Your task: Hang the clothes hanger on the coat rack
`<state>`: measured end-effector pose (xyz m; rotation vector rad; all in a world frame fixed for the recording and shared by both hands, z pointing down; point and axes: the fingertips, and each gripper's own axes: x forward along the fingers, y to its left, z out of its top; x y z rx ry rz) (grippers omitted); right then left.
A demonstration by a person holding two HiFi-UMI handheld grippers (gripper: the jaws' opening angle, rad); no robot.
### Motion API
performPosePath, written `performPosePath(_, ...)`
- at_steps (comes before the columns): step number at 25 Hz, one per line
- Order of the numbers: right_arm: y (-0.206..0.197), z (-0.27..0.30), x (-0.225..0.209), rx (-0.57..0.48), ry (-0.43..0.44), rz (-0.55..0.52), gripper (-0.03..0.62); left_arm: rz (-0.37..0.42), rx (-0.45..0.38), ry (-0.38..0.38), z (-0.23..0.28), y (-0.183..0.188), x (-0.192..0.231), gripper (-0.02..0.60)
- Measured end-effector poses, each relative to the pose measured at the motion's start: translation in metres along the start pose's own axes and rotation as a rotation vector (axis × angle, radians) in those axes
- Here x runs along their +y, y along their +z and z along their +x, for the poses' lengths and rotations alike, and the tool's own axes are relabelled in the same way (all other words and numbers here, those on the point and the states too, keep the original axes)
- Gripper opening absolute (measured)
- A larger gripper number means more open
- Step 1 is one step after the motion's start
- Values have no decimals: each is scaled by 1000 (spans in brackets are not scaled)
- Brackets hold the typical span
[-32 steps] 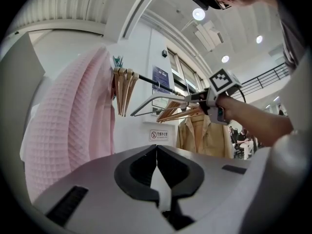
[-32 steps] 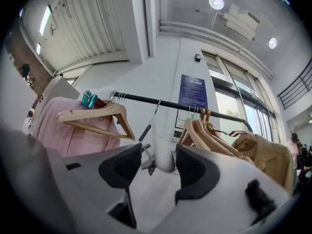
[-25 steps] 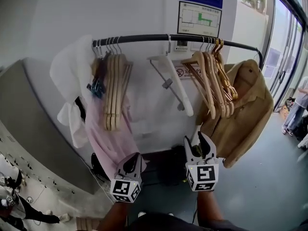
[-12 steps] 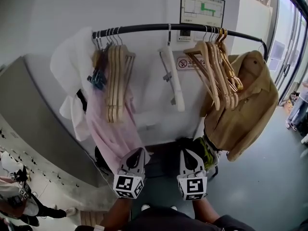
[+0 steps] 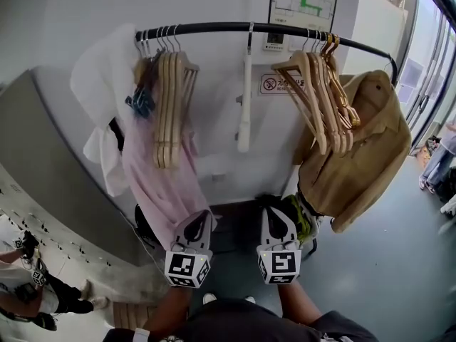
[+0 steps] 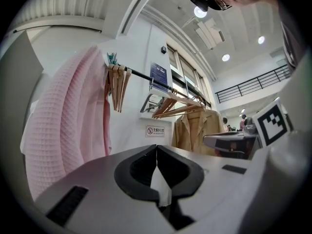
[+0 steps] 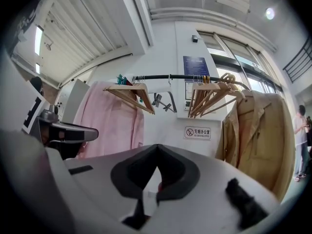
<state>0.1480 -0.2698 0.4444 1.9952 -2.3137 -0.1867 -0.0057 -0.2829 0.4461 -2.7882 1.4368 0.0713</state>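
Both pairs of jaws are pressed together with nothing between them. The left gripper (image 5: 201, 218) and right gripper (image 5: 271, 214) have smooth grey shells and curved black pads. Well above and ahead of both, the white plastic hanger (image 5: 244, 112) hangs edge-on from the round black rail (image 5: 214, 28), between two bunches of pale wooden hangers (image 5: 169, 105). Just right of it, a small sign (image 5: 281, 84) shows a red crossed circle and Chinese characters. A pink waffle-weave garment (image 5: 160, 184) hangs up-left of the jaws, and a tan jacket (image 5: 363, 148) up-right.

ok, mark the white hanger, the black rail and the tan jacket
white hanger (image 5: 244, 123), head view, its lower body.
black rail (image 5: 214, 27), head view, bare middle stretch.
tan jacket (image 5: 360, 144), head view, front panel.
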Motion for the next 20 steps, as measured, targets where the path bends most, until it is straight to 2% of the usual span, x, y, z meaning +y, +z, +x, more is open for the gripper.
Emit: performPosePath(20, 0, 8, 2, 0, -6, -24, 12, 6, 18, -32, 5, -6, -9, 11)
